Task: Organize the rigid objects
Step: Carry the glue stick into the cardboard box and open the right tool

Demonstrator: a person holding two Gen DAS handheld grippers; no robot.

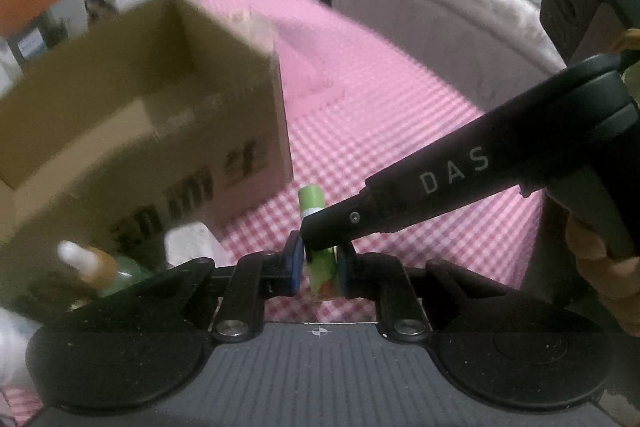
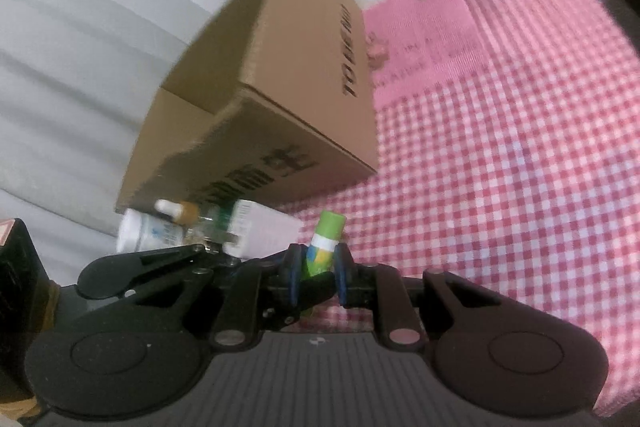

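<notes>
Both the left gripper and the right gripper are clamping the same green tube, holding it above the checked cloth beside the open cardboard box. Bottles are waiting beside the box, so packing looks barely begun.

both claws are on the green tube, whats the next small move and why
Probably open one claw, likely the right claw. The green tube is pinched by it and by the left claw at once, so it cannot be carried freely to the open cardboard box beside it until one lets go.
</notes>
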